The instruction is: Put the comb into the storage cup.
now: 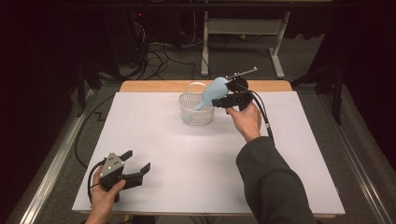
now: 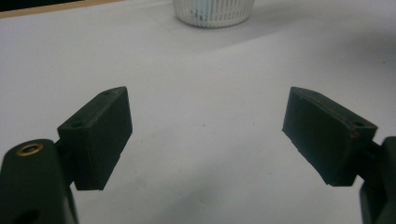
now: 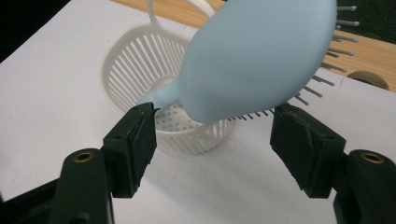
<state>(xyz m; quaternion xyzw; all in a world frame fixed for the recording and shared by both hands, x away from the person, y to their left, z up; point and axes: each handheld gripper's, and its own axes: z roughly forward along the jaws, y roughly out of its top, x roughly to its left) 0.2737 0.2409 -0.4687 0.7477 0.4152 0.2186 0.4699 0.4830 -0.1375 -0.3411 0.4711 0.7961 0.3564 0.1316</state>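
Observation:
A light blue hairbrush (image 1: 212,92) stands tilted in a white slatted basket (image 1: 196,112) at the back middle of the table, handle down inside it and head up. My right gripper (image 1: 229,99) is open just right of the brush head. In the right gripper view the brush (image 3: 257,56) leans over the basket (image 3: 135,56), its bristles pointing away, and my right gripper (image 3: 214,114) has its jaws spread wide on either side without touching it. My left gripper (image 1: 138,161) rests open near the front left, holding nothing; its view shows the left gripper (image 2: 205,100) over bare white surface, basket (image 2: 212,11) far ahead.
A white sheet (image 1: 187,154) covers the table, with a wooden strip (image 1: 154,86) bare along the back edge. Cables and a desk frame (image 1: 275,51) lie on the floor beyond. A metal rail (image 1: 51,172) runs along the left side.

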